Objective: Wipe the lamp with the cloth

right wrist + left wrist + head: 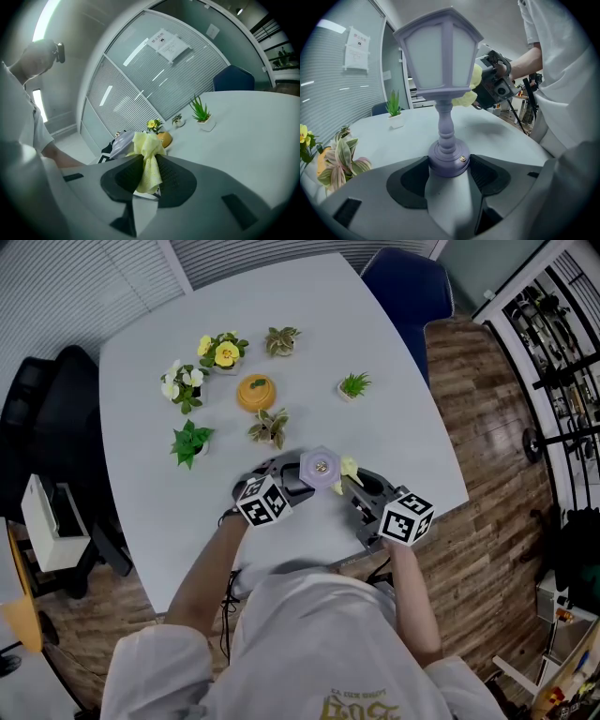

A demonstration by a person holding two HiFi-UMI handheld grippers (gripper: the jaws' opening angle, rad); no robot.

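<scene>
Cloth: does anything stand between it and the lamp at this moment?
Nothing visible does. The cloth, pinched in the right tool, lies against the side of the lamp shade, with no gap or other object showing between them. The left tool clamps the lamp's base.

Your head view looks steeply down on the table (309, 324); both gripper views face the lamp (440, 51) closely, from opposite sides.

One lamp (320, 467), one cloth (350, 466); past the left claw (449, 161), six plants (190, 442), one orange object (256, 392); one table (375, 315).
</scene>
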